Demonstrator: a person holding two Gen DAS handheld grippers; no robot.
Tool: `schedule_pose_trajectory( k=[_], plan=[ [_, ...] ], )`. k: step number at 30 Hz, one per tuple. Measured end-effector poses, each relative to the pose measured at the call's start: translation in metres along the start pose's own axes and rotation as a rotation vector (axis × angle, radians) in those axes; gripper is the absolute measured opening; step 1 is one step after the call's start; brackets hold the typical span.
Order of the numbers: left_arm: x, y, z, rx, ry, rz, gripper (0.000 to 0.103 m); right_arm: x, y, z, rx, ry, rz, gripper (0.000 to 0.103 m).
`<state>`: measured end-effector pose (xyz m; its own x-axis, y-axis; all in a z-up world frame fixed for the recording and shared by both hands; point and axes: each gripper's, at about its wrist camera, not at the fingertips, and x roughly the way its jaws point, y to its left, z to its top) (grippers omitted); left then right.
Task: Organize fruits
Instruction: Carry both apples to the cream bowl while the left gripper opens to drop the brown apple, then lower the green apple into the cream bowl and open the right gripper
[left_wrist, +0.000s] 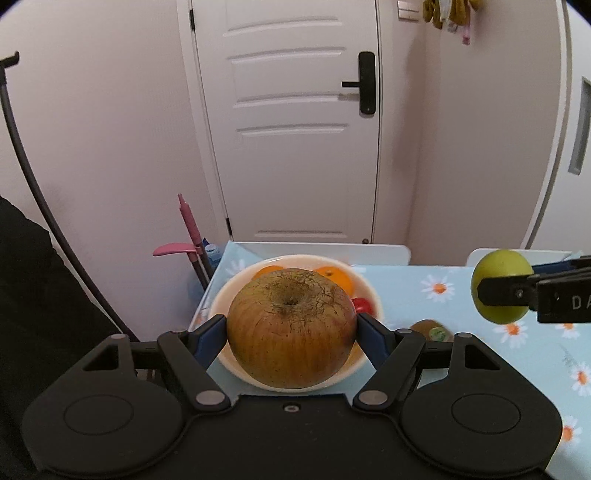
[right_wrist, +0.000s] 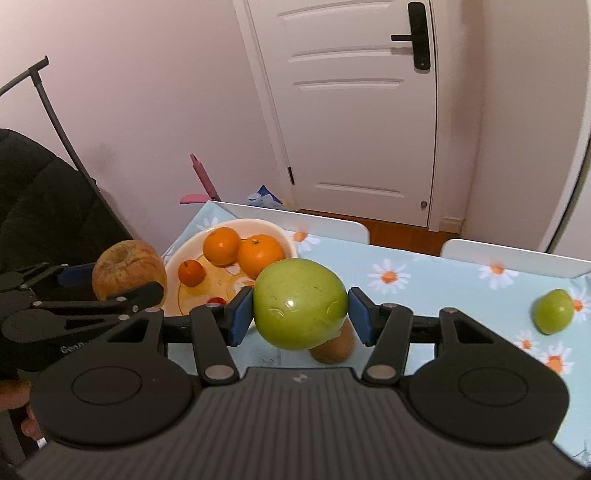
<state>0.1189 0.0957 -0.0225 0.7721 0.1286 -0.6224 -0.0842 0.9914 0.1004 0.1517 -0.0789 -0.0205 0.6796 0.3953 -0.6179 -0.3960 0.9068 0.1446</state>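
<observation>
One kiwi (right_wrist: 334, 349) half hidden behind green apple (right_wrist: 300, 303); bowl (left_wrist: 225, 295) partly blocked.

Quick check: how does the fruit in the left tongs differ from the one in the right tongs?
The russet apple in the left tongs is brownish with cracked, rough skin; the green apple in the right tongs is smooth, glossy and evenly green. The russet apple looks larger. It hangs over the bowl; the green apple hangs over the tablecloth, beside the bowl. Both are round, clamped between blue pads and off the table.
</observation>
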Motion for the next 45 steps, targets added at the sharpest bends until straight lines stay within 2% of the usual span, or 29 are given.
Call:
schedule_pose_trajectory(
  k=[13, 21, 26, 29, 31, 37, 45],
  plan=[
    [0.069, 0.041, -0.014, 0.078, 0.057, -0.075, 0.079, 0.058, 0.036, 0.001, 0.050, 0.046, -0.070, 0.070],
    [0.092, 0.040, -0.024, 0.146, 0.067, -0.107, 0.079, 0.077, 0.039, -0.005, 0.077, 0.077, -0.100, 0.070],
    [0.098, 0.038, -0.025, 0.135, 0.082, -0.125, 0.080, 0.077, 0.036, -0.004, 0.069, 0.088, -0.105, 0.070],
    [0.096, 0.034, -0.026, 0.133, 0.085, -0.104, 0.085, 0.075, 0.032, -0.001, 0.062, 0.087, -0.102, 0.070],
    [0.090, 0.033, -0.024, 0.124, 0.066, -0.100, 0.101, 0.074, 0.030, 0.003, 0.055, 0.083, -0.095, 0.070],
    [0.073, 0.033, -0.020, 0.109, 0.056, -0.062, 0.101, 0.071, 0.033, 0.015, 0.006, 0.077, -0.051, 0.070],
    [0.050, 0.040, -0.021, 0.039, 0.060, 0.013, 0.101, 0.085, 0.048, 0.033, -0.066, 0.079, 0.040, 0.070]
  ],
)
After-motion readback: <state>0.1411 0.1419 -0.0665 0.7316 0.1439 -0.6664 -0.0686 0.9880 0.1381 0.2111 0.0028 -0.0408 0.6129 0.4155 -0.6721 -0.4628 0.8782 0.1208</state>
